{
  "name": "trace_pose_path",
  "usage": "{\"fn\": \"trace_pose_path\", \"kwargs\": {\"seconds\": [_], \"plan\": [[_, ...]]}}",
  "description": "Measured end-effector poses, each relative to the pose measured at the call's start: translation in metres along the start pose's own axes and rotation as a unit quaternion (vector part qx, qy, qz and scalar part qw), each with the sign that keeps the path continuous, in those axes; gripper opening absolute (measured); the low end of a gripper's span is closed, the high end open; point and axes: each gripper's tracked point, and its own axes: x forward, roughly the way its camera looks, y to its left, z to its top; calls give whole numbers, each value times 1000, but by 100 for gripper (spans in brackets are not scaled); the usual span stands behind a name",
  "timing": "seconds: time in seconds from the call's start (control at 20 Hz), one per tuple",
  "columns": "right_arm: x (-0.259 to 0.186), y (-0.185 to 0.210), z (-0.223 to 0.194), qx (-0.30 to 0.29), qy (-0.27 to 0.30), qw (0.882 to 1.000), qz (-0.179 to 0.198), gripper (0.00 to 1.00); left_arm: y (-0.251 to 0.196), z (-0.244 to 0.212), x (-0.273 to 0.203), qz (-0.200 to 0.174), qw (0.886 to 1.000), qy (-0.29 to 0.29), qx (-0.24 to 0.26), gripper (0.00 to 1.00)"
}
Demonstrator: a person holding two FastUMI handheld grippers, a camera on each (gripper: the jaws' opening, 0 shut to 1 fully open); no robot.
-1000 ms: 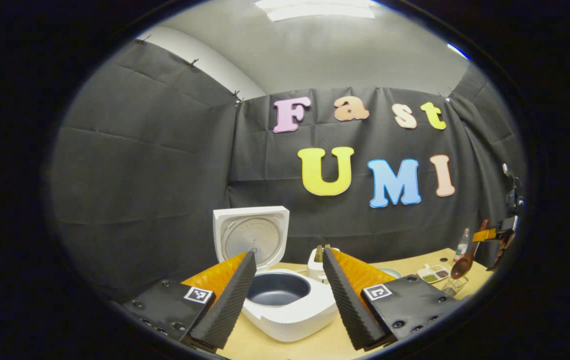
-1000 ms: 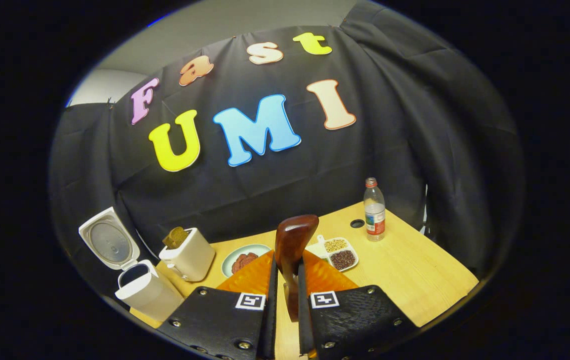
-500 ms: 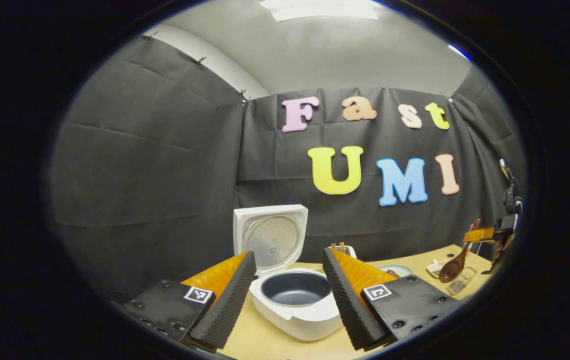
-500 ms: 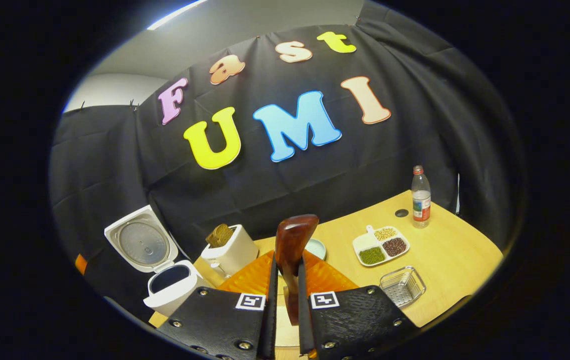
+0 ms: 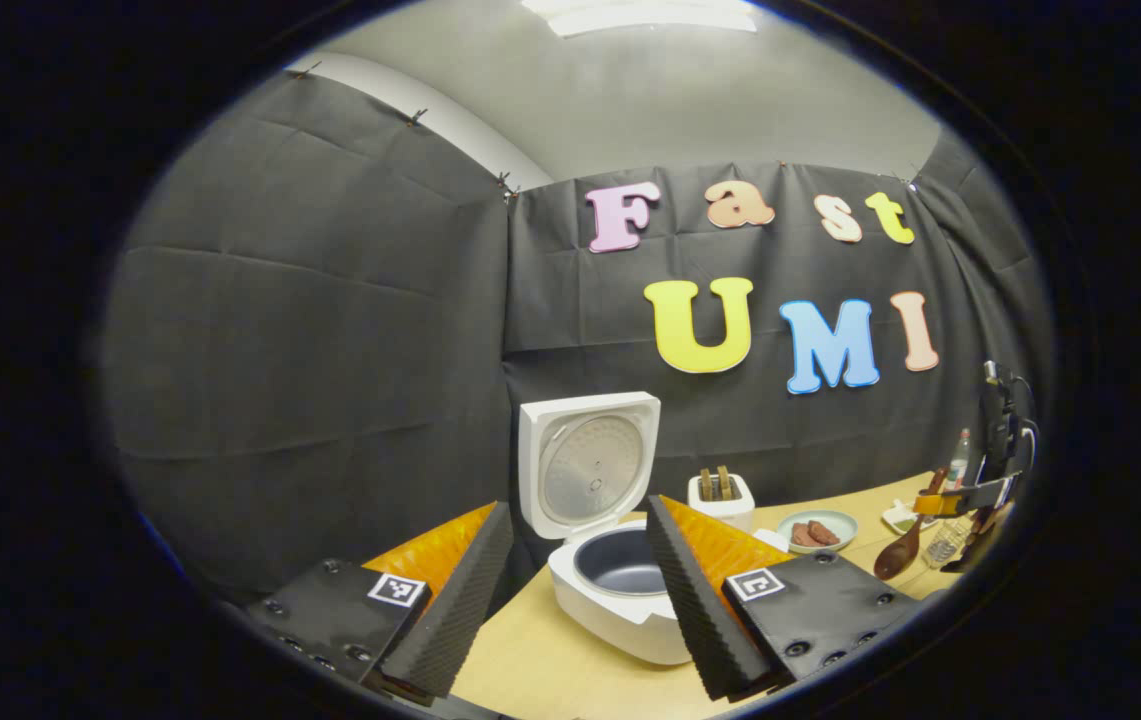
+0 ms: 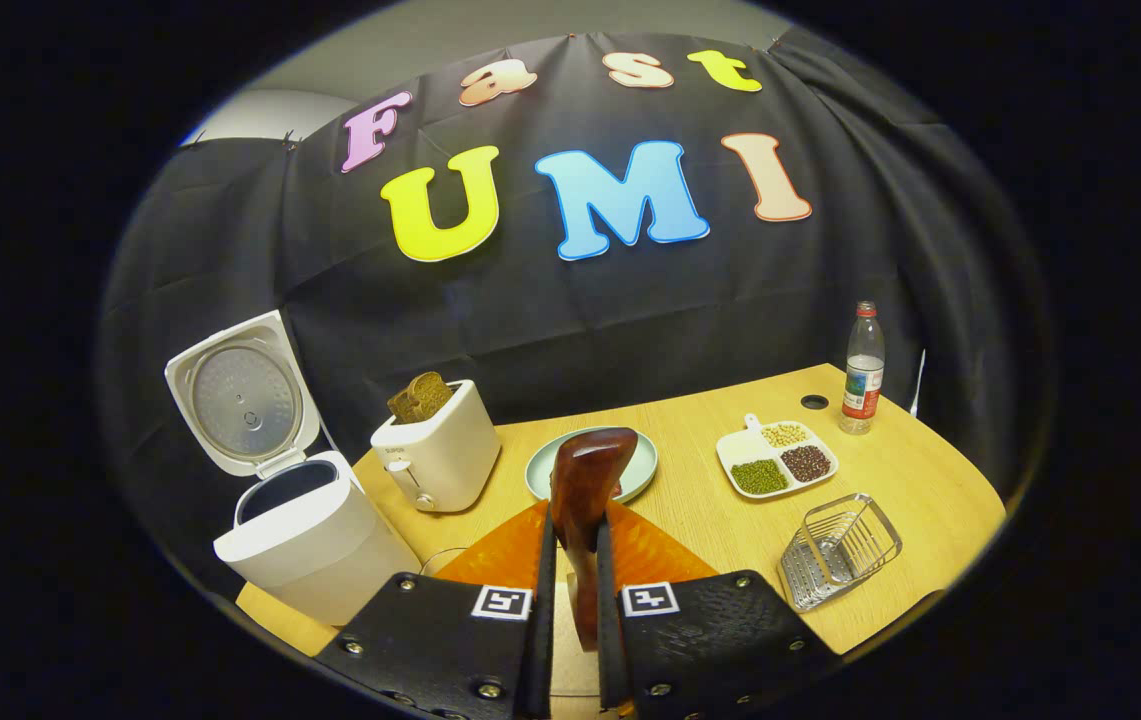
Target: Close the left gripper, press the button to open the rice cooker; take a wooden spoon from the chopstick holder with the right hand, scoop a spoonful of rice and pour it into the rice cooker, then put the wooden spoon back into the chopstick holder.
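Note:
The white rice cooker (image 5: 620, 590) stands with its lid (image 5: 585, 465) up and its dark inner pot bare. My left gripper (image 5: 578, 508) is open in front of it, holding nothing. In the right gripper view the cooker (image 6: 305, 535) sits at the left. My right gripper (image 6: 575, 520) is shut on the handle of the dark wooden spoon (image 6: 585, 470), whose bowl sticks up above the fingers. That gripper and the spoon (image 5: 898, 558) also appear far right in the left gripper view. The wire chopstick holder (image 6: 835, 550) lies at the right front of the table.
A white toaster (image 6: 435, 450) with bread stands beside the cooker. Behind the spoon is a pale green plate (image 6: 542, 470). A divided tray (image 6: 775, 462) of grains and a water bottle (image 6: 862, 370) sit farther right on the wooden table (image 6: 910, 500).
The left gripper view has swung left, so the cooker now sits right of centre. The right gripper, still shut on the spoon, has tipped down and shows more of the table.

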Motion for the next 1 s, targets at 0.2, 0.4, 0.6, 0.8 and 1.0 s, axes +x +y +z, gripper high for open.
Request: {"fn": "trace_pose_path", "kwargs": {"seconds": [0.2, 0.4, 0.6, 0.8, 1.0], "plan": [[11, 4, -25, -24, 14, 999, -19, 18, 12, 1, -1, 7, 1000, 1, 7, 94], [8, 26, -39, -21, 21, 1000, 1, 19, 15, -2, -1, 6, 1000, 5, 9, 89], [4, 41, -48, 0, 34, 999, 26, 19, 9, -7, -1, 2, 1000, 11, 3, 98], [1, 41, -50, 75, 48, 995, 45, 19, 2, -8, -2, -1, 1000, 11, 4, 94], [2, 21, -48, 187, 60, 980, 44, 19, -7, -6, -4, -6, 1000, 12, 9, 98]]}}
